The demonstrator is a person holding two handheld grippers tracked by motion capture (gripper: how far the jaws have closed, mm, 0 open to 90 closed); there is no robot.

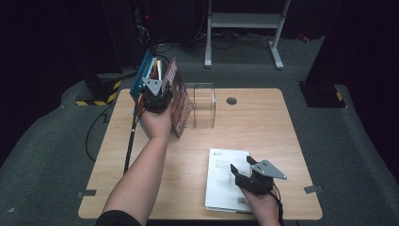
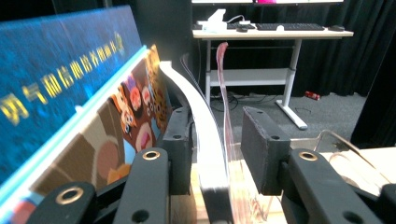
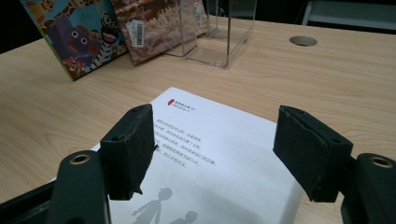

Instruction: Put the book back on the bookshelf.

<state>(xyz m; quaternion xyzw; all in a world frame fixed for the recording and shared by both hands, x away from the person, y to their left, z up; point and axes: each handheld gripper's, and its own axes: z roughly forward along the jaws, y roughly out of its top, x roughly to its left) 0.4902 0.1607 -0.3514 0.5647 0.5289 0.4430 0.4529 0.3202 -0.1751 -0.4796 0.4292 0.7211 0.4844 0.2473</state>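
Left claw (image 2: 215, 154) standing apart around a thin curved book (image 2: 201, 121), only the left pad touching it. Right claw (image 3: 212, 149) agape, empty, hovering over a white book (image 3: 219, 158) on the bench (image 3: 327, 84).

Glossy paper book covers (image 2: 60, 93), clear plastic stand (image 1: 202, 106), matt light wood tabletop (image 1: 263, 127).
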